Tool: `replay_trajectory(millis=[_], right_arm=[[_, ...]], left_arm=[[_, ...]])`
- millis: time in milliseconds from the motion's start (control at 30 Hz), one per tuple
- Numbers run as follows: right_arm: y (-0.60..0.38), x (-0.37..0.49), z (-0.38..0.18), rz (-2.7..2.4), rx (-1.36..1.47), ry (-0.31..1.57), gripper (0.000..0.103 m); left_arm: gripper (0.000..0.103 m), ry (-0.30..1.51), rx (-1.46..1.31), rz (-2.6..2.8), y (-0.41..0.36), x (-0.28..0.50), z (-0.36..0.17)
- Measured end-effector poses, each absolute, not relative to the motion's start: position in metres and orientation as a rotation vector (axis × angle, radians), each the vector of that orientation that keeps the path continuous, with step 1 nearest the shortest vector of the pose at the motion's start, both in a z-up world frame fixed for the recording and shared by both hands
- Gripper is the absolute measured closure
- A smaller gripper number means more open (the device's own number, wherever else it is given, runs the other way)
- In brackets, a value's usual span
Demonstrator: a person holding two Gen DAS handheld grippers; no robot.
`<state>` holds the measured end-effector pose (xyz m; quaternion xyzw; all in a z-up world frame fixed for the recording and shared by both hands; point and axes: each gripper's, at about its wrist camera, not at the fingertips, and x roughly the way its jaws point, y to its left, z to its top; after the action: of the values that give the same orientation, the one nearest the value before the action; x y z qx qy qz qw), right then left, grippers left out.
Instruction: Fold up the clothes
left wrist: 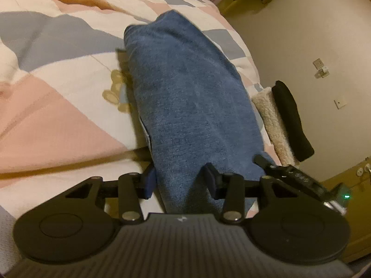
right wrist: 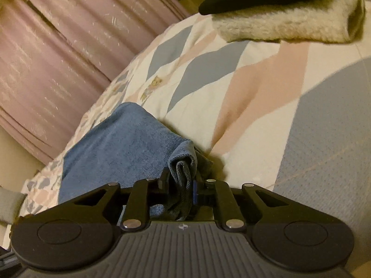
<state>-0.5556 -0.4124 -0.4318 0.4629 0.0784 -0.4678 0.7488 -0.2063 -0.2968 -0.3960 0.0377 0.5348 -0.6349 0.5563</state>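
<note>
Covering nearly the whole of both views is a bed (left wrist: 58,120) spread with a quilted cover in pink, grey and cream diamond patches, printed here and there with small teddy bears; a pleated mauve curtain (right wrist: 53,53) hangs just beyond its far edge in the right wrist view, and a plain cream wall (left wrist: 301,46) with two small sockets stands beside it in the left wrist view. Lying lengthwise on the cover is a long folded garment of blue denim-like cloth (left wrist: 190,97), running from the near edge of the bed away toward the middle. Near it, at the bed's edge, rests a folded cream fleecy piece (left wrist: 271,125) with a folded black garment (left wrist: 292,120) stacked against it; the two touch each other and sit just beside the blue cloth in the left wrist view. The left hand-held gripper (left wrist: 179,180) straddles the near end of the blue cloth, which bulges up between the two fingers; the right pad touches the fabric, but whether both pads press on it I cannot tell. The right hand-held gripper (right wrist: 182,183) is closed tight on a bunched, layered fold of the same blue cloth at its other end, the thick edge pinched between its narrow jaws.
</note>
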Motion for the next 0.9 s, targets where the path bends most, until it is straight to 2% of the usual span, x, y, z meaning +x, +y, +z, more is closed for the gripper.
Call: replay_trajectory(millis=[67, 100, 133, 267, 333, 433, 567, 700, 733, 767, 833, 900], right_arm=[[-0.412, -0.557, -0.419, -1.036, 0.995, 0.164, 0.065], [-0.412, -0.557, -0.413, -1.042, 0.986, 0.160, 0.047], [-0.411, -0.558, -0.407, -1.042, 0.977, 0.152, 0.043], [-0.413, -0.558, -0.408, -0.997, 1.015, 0.161, 0.046], [-0.415, -0.554, -0.415, -1.008, 1.021, 0.204, 0.082], [-0.409, -0.555, -0.413, -1.030, 0.985, 0.186, 0.089], [-0.401, -0.561, -0.404, -1.074, 0.971, 0.121, 0.090], [-0.413, -0.556, -0.437, -1.107, 1.055, 0.195, 0.087], [-0.411, -0.553, -0.436, -1.112, 1.029, 0.210, 0.086], [-0.411, -0.550, -0.434, -1.114, 1.008, 0.224, 0.084], [-0.412, -0.551, -0.429, -1.098, 1.008, 0.235, 0.070], [-0.414, -0.553, -0.424, -1.086, 1.010, 0.236, 0.064]], left_arm=[[0.065, 1.251, 0.107, -1.506, -0.299, -0.207, -0.393], [0.064, 1.251, 0.110, -1.507, -0.299, -0.207, -0.393], [0.064, 1.251, 0.114, -1.509, -0.300, -0.207, -0.393], [0.063, 1.241, 0.128, -1.513, -0.302, -0.207, -0.391], [0.065, 1.221, 0.152, -1.520, -0.302, -0.209, -0.387], [0.066, 1.122, 0.229, -1.550, -0.303, -0.224, -0.375], [0.066, 0.987, 0.349, -1.547, -0.305, -0.245, -0.376], [0.049, 0.986, 0.349, -1.523, -0.305, -0.238, -0.388], [0.049, 1.000, 0.341, -1.515, -0.304, -0.235, -0.388], [0.049, 1.006, 0.343, -1.507, -0.304, -0.233, -0.386], [0.049, 0.979, 0.368, -1.498, -0.305, -0.237, -0.381], [0.050, 0.936, 0.400, -1.491, -0.304, -0.244, -0.376]])
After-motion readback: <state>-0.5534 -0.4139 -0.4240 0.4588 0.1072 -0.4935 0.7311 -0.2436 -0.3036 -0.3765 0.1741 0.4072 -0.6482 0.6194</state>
